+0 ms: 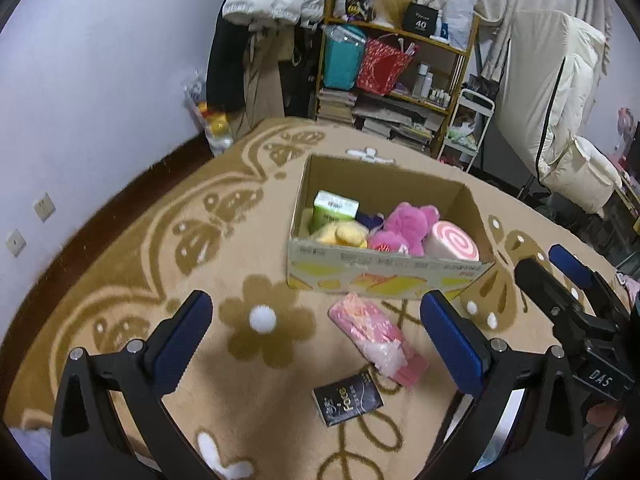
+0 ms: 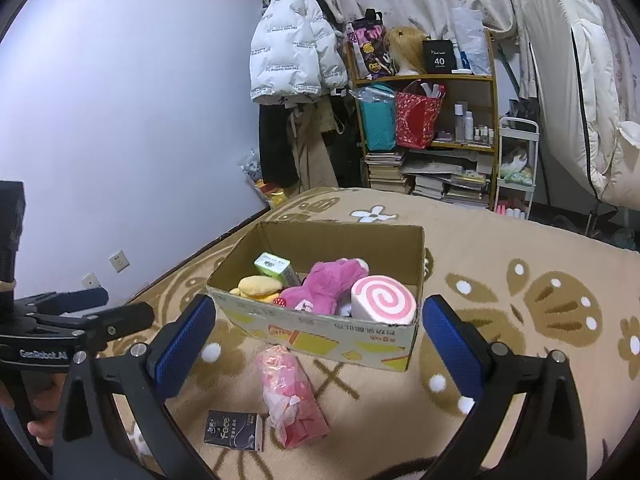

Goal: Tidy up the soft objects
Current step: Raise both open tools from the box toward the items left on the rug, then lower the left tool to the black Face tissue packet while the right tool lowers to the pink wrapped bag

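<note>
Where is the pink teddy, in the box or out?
In. The pink plush bear lies inside the open cardboard box, between a yellow plush and a swirl-roll cushion.

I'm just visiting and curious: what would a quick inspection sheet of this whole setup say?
Surface: tan flowered blanket.
Job's things: open cardboard box holding a pink plush, yellow plush, swirl roll and green pack; pink packet and black tissue pack lie outside, in front of it.
Clutter: nothing seen on the blanket.
Grippers: left gripper and right gripper open, empty.
Cables: nothing seen.
Surroundings: shelf, white jacket, wall sockets.
</note>
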`<act>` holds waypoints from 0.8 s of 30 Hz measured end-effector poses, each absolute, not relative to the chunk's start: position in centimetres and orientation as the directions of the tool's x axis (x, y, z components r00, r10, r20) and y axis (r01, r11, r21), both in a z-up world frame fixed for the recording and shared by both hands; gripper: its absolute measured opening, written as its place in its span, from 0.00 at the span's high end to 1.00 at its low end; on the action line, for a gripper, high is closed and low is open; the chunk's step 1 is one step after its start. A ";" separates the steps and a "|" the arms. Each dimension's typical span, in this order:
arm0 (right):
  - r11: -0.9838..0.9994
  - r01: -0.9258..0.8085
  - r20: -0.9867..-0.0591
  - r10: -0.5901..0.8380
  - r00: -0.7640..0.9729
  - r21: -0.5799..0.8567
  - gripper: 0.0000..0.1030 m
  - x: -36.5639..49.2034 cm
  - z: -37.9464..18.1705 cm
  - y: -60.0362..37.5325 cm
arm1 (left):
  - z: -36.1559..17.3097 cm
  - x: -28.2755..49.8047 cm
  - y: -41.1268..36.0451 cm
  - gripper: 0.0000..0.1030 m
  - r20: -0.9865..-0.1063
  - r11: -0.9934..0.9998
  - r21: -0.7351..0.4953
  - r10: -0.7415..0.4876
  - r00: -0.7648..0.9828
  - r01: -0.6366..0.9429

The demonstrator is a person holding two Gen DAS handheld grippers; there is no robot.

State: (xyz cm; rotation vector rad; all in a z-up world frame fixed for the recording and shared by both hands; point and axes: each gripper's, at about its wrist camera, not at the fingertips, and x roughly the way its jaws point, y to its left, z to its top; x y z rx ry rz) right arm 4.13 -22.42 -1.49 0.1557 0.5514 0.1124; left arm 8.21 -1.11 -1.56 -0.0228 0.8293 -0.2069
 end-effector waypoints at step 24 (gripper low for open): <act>0.960 -0.060 -0.668 0.235 0.707 0.274 0.00 6.7 -8.8 -22.7 | -8.8 10.7 -0.7 0.00 -0.875 0.988 -0.107 -0.148 0.460 0.115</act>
